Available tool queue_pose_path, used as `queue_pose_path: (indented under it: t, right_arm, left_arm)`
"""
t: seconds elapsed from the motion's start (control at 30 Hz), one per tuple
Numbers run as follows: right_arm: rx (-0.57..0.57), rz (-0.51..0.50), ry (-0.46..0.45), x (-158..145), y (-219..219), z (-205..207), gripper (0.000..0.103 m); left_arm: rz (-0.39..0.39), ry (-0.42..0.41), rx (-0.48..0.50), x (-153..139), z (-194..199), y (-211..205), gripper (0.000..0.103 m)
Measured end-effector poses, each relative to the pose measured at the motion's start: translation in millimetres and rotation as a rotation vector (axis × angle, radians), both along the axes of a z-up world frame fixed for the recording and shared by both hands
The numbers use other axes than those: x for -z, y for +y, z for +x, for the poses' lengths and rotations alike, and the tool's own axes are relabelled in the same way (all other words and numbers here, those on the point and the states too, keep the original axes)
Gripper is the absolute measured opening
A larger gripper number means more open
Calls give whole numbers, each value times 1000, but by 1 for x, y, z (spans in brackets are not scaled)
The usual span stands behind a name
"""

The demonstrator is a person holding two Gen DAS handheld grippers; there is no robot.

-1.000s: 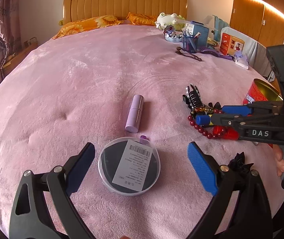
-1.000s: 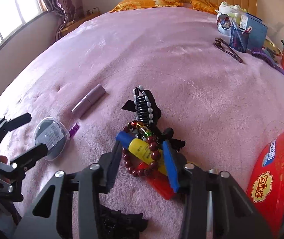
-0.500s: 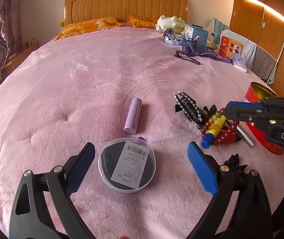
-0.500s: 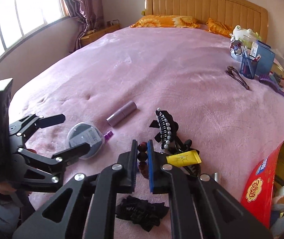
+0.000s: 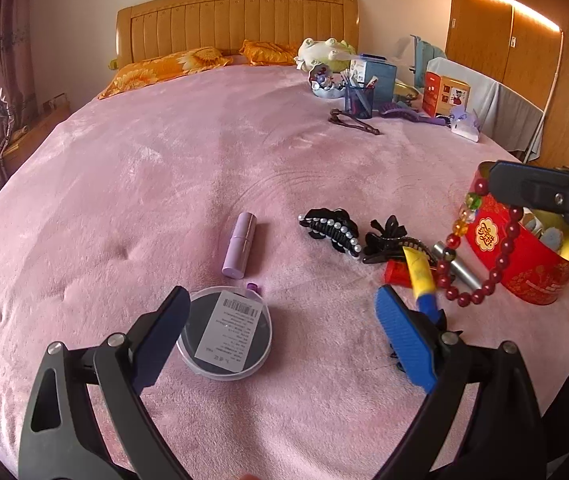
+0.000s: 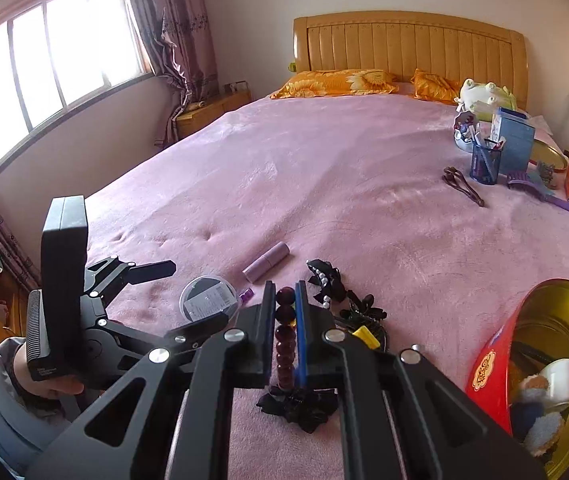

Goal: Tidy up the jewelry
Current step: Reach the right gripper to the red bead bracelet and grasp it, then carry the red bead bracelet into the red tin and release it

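My right gripper (image 6: 285, 294) is shut on a dark red bead bracelet (image 6: 284, 340) and holds it in the air. In the left wrist view the bracelet (image 5: 500, 256) hangs from the right gripper (image 5: 504, 186) beside the open red and gold tin (image 5: 524, 256). The tin (image 6: 488, 368) also shows at lower right in the right wrist view, with small items inside. My left gripper (image 5: 280, 320) is open and empty above a round clear-lidded case (image 5: 226, 334). Black hair clips (image 5: 330, 228) lie on the pink bedspread.
A lilac tube (image 5: 240, 244), a yellow tube with a blue cap (image 5: 420, 276), a silver tube (image 5: 458, 264) and a red item lie near the clips. A black bow (image 6: 300, 406) lies below the right gripper. A pen cup (image 5: 360, 98) and boxes stand at the far right.
My right gripper closed on the bead bracelet, lifted it off the pile and carried it right, to beside the tin. The left gripper stayed open over the round case.
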State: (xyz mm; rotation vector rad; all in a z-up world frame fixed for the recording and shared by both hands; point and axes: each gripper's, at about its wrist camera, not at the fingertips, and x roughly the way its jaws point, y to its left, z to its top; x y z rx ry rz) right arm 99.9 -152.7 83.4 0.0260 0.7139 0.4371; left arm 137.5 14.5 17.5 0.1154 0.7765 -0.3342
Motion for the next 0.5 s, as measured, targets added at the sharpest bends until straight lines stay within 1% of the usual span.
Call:
queue_pose_path:
  t: [0.13, 0.2, 0.37, 0.5]
  right_arm:
    - [26, 20, -26, -9, -18, -14, 11]
    - [59, 18, -34, -11, -32, -18, 11]
    - [174, 28, -35, -9, -86, -27, 11]
    - [281, 21, -54, -11, -134, -39, 11]
  left_arm:
    - [9, -4, 29, -5, -5, -15, 91]
    - [18, -6, 48, -7, -7, -26, 91]
    - [27, -24, 111, -16, -13, -63, 91]
    - [26, -29, 187, -22, -16, -103, 91]
